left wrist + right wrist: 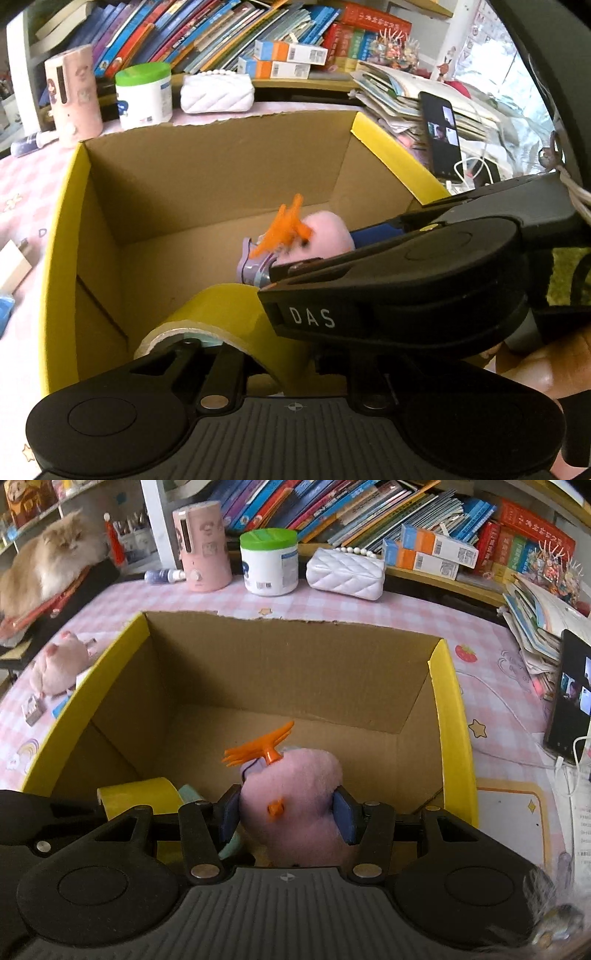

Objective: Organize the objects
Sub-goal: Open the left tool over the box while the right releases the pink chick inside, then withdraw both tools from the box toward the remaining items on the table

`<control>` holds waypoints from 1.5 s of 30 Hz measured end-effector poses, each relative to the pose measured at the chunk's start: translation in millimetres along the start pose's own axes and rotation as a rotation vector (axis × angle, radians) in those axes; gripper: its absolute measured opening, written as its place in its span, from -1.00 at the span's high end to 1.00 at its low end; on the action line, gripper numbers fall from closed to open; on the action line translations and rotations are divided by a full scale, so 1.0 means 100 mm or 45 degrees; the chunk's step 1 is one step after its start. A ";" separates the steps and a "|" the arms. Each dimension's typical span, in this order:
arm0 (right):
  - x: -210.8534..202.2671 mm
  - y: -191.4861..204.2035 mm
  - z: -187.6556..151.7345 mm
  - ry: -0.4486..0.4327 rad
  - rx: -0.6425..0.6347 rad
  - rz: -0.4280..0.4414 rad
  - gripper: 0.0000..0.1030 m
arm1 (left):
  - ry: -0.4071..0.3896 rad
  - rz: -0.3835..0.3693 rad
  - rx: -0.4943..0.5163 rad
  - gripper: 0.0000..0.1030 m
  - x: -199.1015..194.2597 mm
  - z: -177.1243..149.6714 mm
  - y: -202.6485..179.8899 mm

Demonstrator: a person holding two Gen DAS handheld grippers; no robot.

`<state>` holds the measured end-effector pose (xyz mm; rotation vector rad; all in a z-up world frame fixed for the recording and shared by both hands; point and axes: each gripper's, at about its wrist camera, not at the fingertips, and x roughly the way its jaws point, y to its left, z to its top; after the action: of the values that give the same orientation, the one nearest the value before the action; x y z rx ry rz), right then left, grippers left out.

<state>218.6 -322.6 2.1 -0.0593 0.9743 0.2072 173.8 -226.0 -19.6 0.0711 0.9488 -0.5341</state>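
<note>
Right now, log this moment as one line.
left gripper: shut on yellow tape roll | right gripper: shut on pink plush toy | both over cardboard box | nothing released yet

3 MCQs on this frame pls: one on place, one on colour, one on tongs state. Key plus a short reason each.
1. Where is the yellow tape roll?
A. inside the cardboard box
B. on the checkered tablecloth
C. on the bookshelf

2. What colour is the lid of the white tub?
A. red
B. green
C. blue

3. What are the right tongs doing?
A. hanging open over the box
B. shut on nothing
C. shut on the pink plush toy

Key: 1 A, the roll sits within the walls of the cardboard box, held at the left tongs. 2 B, the lid is green in both views. 3 C, both blue pads press the sides of the pink plush toy.
</note>
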 end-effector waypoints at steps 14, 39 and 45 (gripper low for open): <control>-0.38 0.00 -0.08 -0.114 0.094 -0.008 -0.24 | -0.219 0.060 0.126 -0.55 -0.53 -0.07 -0.09; -1.41 0.76 -1.25 -0.455 0.361 -0.461 -0.36 | -0.319 0.173 0.059 -0.77 -1.48 -1.18 0.50; -1.25 1.17 -1.51 -0.307 0.356 -0.379 -0.36 | -0.219 0.242 -0.043 -0.77 -1.57 -1.49 0.79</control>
<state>4.3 -248.2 25.2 0.0757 0.7353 -0.1930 25.2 -51.2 2.2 0.0828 0.7735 -0.3422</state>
